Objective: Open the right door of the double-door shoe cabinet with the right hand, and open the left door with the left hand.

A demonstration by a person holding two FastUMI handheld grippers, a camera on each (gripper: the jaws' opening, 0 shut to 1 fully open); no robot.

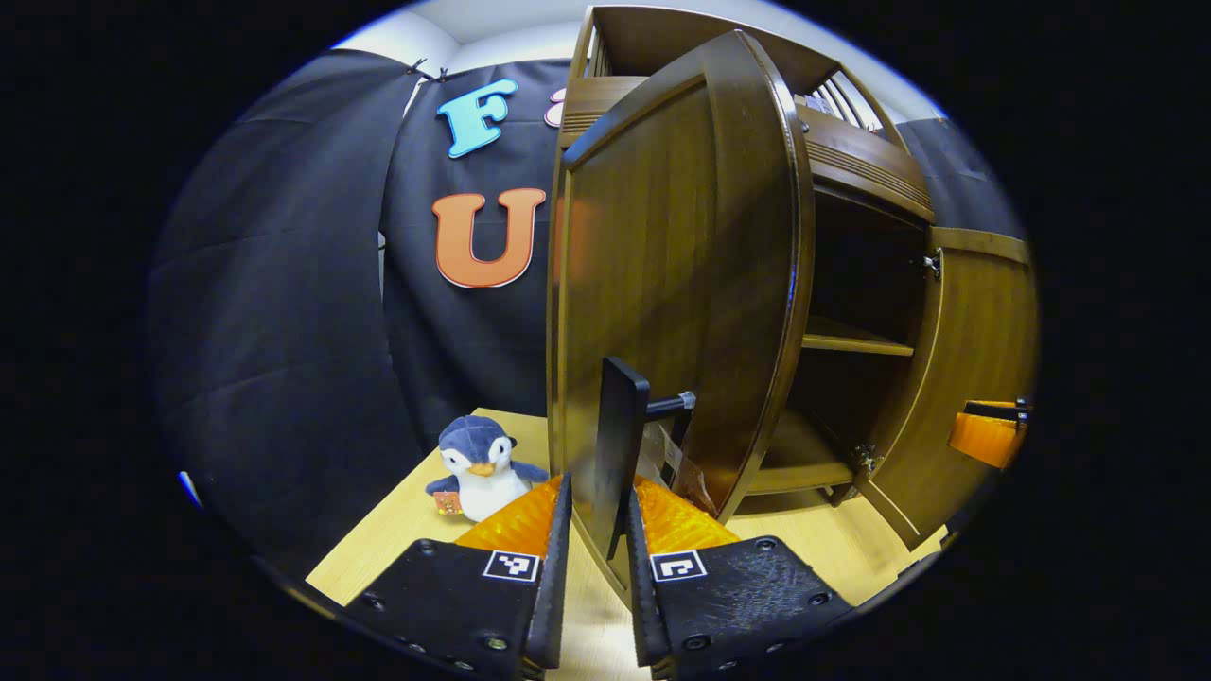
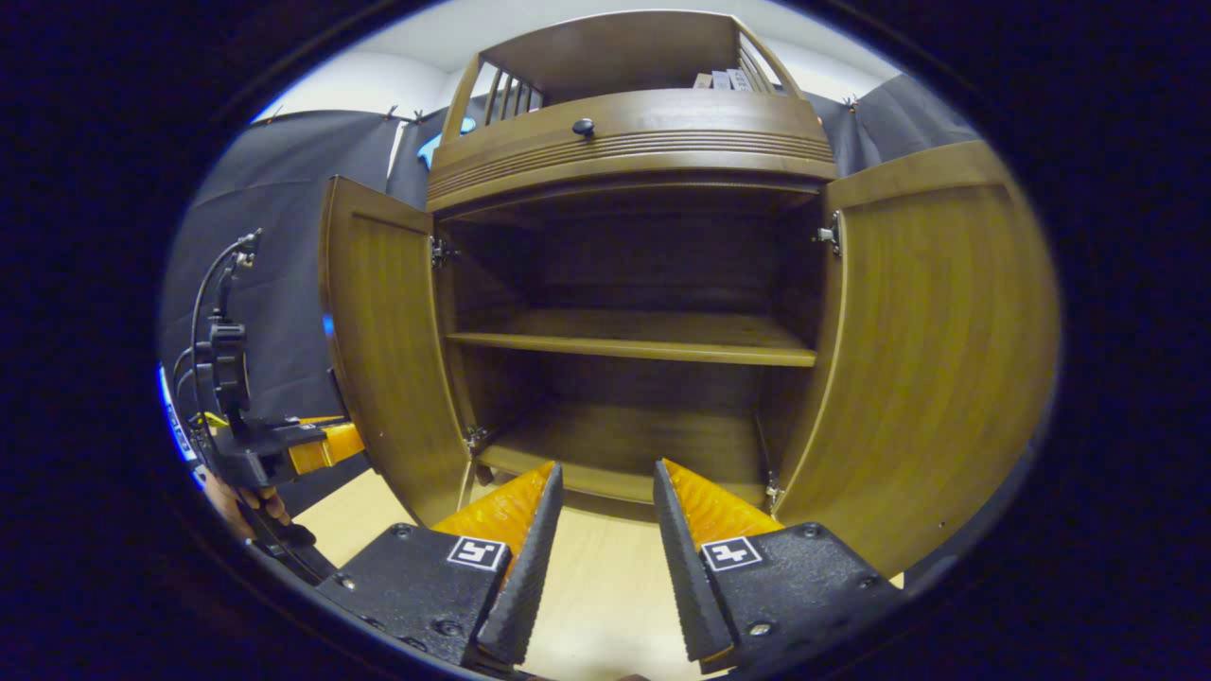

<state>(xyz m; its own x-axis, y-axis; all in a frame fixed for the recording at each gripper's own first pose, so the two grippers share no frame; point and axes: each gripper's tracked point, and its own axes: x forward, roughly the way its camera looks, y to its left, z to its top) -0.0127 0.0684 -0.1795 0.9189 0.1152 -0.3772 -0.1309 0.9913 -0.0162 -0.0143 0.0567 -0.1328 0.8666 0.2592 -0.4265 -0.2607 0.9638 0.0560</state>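
The brown wooden shoe cabinet (image 2: pixel 629 142) stands with both doors swung wide. In the left gripper view, the left door (image 1: pixel 662 284) is edge-on right in front of me, and its dark bar handle (image 1: pixel 620 426) sits between the fingers of my left gripper (image 1: pixel 599 492), which is shut on it. The right door (image 1: pixel 974 359) hangs open farther off. In the right gripper view, my right gripper (image 2: pixel 607 468) is open and holds nothing, facing the cabinet's inside between the left door (image 2: pixel 388 350) and the right door (image 2: pixel 927 350).
A penguin plush (image 1: pixel 481 468) sits on the light wooden table (image 1: pixel 397 539) left of the cabinet. Inside is one bare shelf (image 2: pixel 634 340). A drawer knob (image 2: pixel 584 126) is above the doors. A hand (image 2: pixel 248 506) holds the left gripper (image 2: pixel 284 449) at the left door.
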